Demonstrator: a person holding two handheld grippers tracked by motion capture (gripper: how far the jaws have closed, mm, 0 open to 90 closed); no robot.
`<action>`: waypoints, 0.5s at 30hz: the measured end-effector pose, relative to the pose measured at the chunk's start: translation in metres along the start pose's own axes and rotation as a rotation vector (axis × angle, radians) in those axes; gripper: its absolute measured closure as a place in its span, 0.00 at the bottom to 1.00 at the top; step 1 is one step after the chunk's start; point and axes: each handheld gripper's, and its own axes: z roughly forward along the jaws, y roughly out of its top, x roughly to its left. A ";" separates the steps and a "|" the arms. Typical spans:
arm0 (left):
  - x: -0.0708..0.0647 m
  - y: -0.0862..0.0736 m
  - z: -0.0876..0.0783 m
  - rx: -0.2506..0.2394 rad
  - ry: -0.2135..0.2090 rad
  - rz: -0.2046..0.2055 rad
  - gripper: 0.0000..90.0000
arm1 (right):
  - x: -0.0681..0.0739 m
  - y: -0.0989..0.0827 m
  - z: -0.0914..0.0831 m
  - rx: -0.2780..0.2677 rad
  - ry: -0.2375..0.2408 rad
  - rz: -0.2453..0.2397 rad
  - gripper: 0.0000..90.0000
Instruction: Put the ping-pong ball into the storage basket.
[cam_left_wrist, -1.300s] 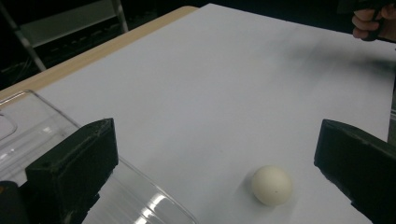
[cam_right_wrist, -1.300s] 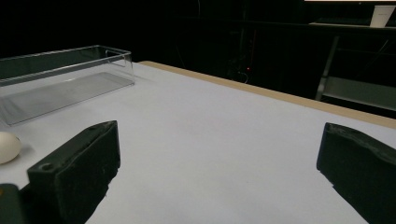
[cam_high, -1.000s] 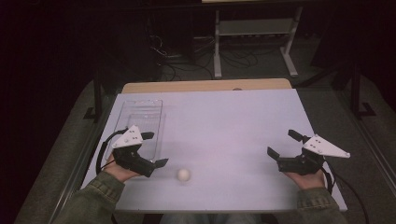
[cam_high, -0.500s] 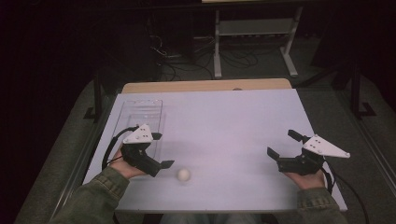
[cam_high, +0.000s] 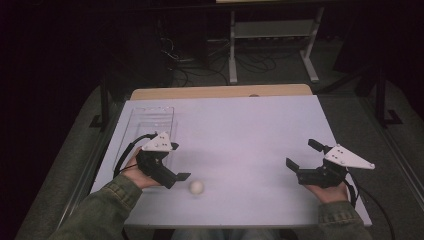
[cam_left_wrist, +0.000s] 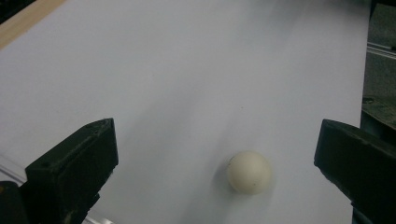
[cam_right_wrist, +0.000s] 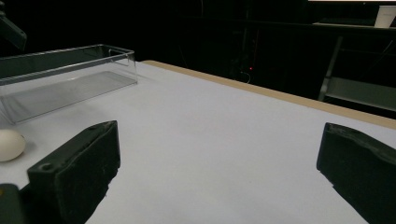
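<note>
Left hand-held gripper (cam_high: 184, 179) is low over the counter (cam_high: 240, 130), jaws spread wide, pointed at the white ball (cam_high: 196, 187). The ball sits free on the counter near the person's edge, just beside the left jaw tips, not touching them. In the left gripper view the ball (cam_left_wrist: 249, 171) lies ahead of and between the jaw lines, closer to the right-hand jaw, with clear surface on both sides.

Right hand-held gripper (cam_high: 301, 162) hovers over the right part of the counter, well apart from the ball, jaws also spread, holding nothing. Its own view catches the ball (cam_right_wrist: 10, 144) at the far left edge and the clear tray (cam_right_wrist: 65, 77) beyond.

The clear tray (cam_high: 150, 122) sits at the left side of the counter, beyond the left hand, and looks empty.

Progress, my read: early stage. Approach is roughly lined up, nothing grasped yet. Left to do: move in so the ball is inside the jaws, close on it, lift. The tray looks like the likely drop target, but that's a guess. Round ball on a smooth surface may roll if a jaw nudges it.
</note>
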 end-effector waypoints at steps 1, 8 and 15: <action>0.000 0.000 0.001 0.010 -0.004 0.002 0.00 | 0.000 0.000 0.000 0.000 0.000 0.000 0.00; 0.000 0.005 0.004 0.024 -0.023 0.020 0.00 | 0.000 0.000 0.001 0.003 0.002 -0.005 0.00; 0.000 0.011 0.010 0.064 -0.041 0.034 0.00 | 0.000 0.000 0.001 0.003 0.005 -0.001 0.00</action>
